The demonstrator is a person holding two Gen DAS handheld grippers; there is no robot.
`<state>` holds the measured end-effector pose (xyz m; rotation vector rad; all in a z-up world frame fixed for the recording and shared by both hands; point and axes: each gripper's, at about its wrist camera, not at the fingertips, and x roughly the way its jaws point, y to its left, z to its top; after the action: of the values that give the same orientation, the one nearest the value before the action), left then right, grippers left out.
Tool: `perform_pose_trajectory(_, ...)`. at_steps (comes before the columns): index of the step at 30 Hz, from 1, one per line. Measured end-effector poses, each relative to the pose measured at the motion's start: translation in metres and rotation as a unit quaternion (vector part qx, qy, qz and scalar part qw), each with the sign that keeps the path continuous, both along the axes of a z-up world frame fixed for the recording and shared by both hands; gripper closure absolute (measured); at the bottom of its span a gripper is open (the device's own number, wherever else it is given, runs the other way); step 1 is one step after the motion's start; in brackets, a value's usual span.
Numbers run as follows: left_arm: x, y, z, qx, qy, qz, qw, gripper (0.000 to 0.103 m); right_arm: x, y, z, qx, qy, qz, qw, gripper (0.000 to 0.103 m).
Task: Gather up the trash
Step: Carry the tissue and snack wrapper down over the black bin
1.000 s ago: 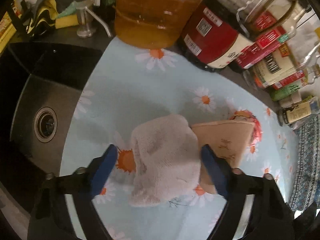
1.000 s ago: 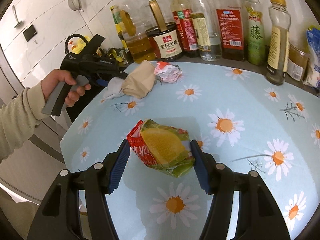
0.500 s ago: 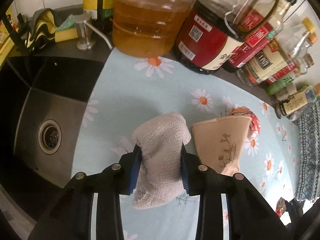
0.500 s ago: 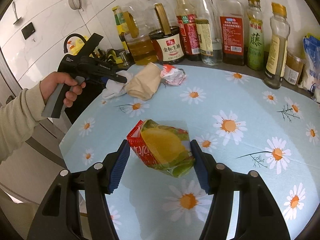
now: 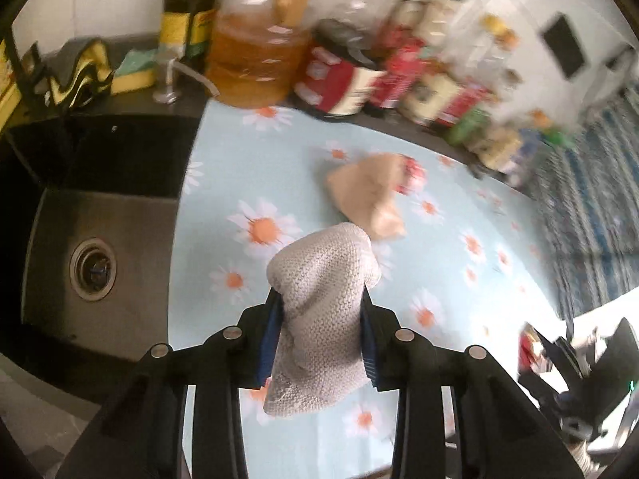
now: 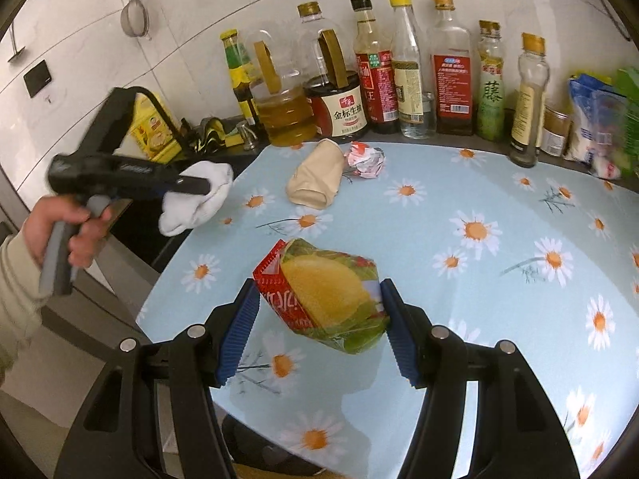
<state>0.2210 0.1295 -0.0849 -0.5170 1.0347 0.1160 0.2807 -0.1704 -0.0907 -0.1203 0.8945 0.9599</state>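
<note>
Knitted grey-white cloth (image 5: 323,315) is now pinched between the blue pads of the left tool (image 5: 321,335) and hangs clear of the surface (image 5: 419,263); a second ago the fingers stood spread around it as it lay flat, and half a second ago they had closed with it still down. Judgement: the first piece of trash is secured and lifted, ready for carrying to a bin, which neither view shows. The right tool (image 6: 317,329) remains pressed onto the yellow-and-red snack bag (image 6: 325,295), unchanged. The beige paper bag (image 6: 317,177) and crumpled red-white wrapper (image 6: 365,159) remain on the surface, uncollected.

The left wrist view, blurred toward the right, alone shows the sink (image 5: 92,267) beside the surface. The right wrist view alone shows the hand (image 6: 60,227) gripping the left tool and the cloth's height above the edge.
</note>
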Motion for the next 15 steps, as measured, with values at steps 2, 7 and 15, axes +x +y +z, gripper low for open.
perform_pose_trajectory(2, -0.016, -0.009, 0.010, 0.011, -0.014, -0.018, 0.9997, 0.070, -0.011, 0.000, 0.002, -0.002, -0.003, -0.014, 1.000, 0.042)
perform_pose_trajectory(7, -0.063, -0.029, 0.027, 0.017, -0.050, -0.058, 0.9969, 0.070, -0.049, -0.001, 0.007, -0.007, -0.003, -0.043, 0.999, 0.042)
perform_pose_trajectory(15, -0.133, -0.046, 0.028, 0.000, -0.073, -0.088, 0.9935, 0.070, -0.112, 0.001, 0.002, -0.024, 0.001, -0.070, 0.997, 0.042)
